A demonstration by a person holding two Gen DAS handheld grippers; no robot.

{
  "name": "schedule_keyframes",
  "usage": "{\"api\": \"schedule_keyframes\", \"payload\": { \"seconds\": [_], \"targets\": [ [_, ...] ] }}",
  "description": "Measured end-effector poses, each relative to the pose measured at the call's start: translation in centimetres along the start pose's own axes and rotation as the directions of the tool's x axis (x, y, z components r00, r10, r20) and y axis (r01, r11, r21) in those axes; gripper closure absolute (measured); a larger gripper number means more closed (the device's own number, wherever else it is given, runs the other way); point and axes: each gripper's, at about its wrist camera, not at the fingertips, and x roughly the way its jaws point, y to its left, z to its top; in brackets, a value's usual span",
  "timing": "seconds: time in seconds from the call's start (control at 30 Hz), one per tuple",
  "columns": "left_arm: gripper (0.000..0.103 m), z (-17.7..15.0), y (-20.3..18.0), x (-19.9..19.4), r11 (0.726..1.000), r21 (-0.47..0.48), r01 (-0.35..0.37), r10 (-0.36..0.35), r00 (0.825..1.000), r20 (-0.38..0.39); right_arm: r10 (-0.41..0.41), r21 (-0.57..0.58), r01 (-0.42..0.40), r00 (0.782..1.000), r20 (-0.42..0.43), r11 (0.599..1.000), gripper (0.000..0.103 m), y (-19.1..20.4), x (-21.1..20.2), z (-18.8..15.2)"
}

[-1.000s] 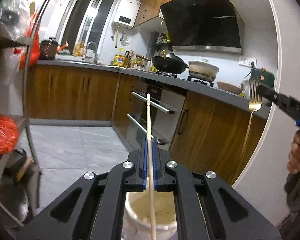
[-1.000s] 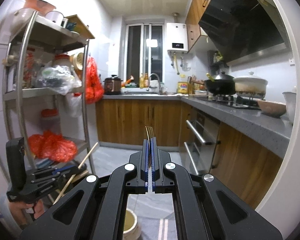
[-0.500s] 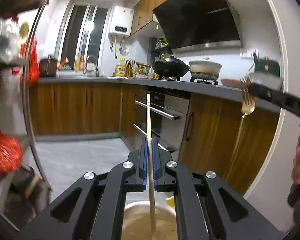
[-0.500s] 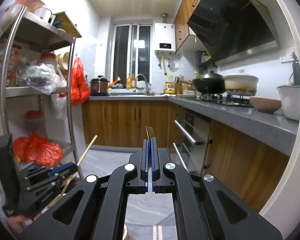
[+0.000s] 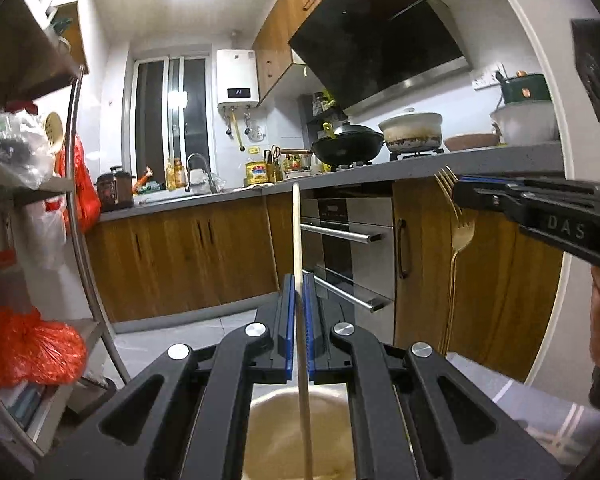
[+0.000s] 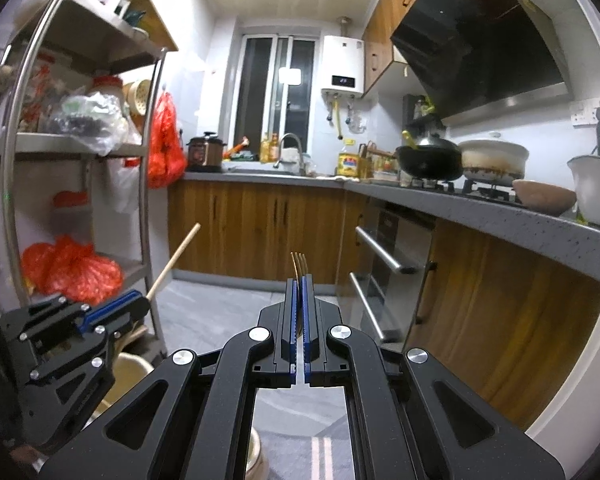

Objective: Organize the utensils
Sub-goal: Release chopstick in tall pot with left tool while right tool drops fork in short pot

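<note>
My left gripper [image 5: 297, 282] is shut on a pale wooden chopstick [image 5: 297, 232] that stands upright, its lower end over a beige bucket [image 5: 284, 432] below. My right gripper [image 6: 299, 280] is shut on a gold fork [image 6: 299, 262], tines pointing forward. In the left wrist view the right gripper [image 5: 458, 190] sits at the right, holding the fork [image 5: 458, 240] with its handle hanging down. In the right wrist view the left gripper [image 6: 140, 302] is at lower left with the chopstick [image 6: 174, 260] angled up.
A grey countertop [image 6: 480, 216] with a wok [image 6: 430, 158], a pot [image 6: 492, 158] and bowls runs along the right. Wooden cabinets and an oven [image 5: 340, 240] sit under it. A metal shelf rack [image 6: 76, 148] with red bags stands on the left.
Both grippers have tilted upward and risen, so more ceiling and upper cabinets show. The right gripper with the fork sits closer to the left gripper. Both holds are unchanged.
</note>
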Motion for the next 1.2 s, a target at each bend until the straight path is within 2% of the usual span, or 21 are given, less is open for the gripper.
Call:
{"api": "schedule_keyframes", "payload": {
  "seconds": [0.2,0.33,0.63,0.83,1.2],
  "targets": [
    [0.099,-1.1,-0.3,-1.4,0.998,0.053,0.036,-0.035,0.999,-0.033,0.020,-0.006,-0.020,1.000,-0.002,1.000,0.100,0.2,-0.4,-0.3],
    [0.099,-1.7,0.0,-1.9,0.998,0.046,0.044,-0.041,0.998,-0.057,0.038,-0.002,-0.038,0.999,-0.028,0.999,0.100,0.3,0.0,-0.7],
    [0.099,-1.5,0.2,-2.3,0.998,0.041,0.053,-0.050,0.997,-0.054,0.059,0.002,-0.059,0.994,-0.087,0.998,0.100,0.7,0.8,-1.6],
    [0.099,-0.9,0.3,-2.4,0.998,0.036,0.046,-0.045,0.998,-0.048,0.064,0.021,-0.061,0.987,-0.150,0.998,0.099,0.5,1.8,-2.1],
    [0.098,1.8,0.1,-3.8,0.999,0.030,0.024,-0.023,1.000,-0.017,0.057,0.047,-0.050,0.982,-0.179,0.998,0.097,-0.2,1.9,-2.1]
  ]
}}
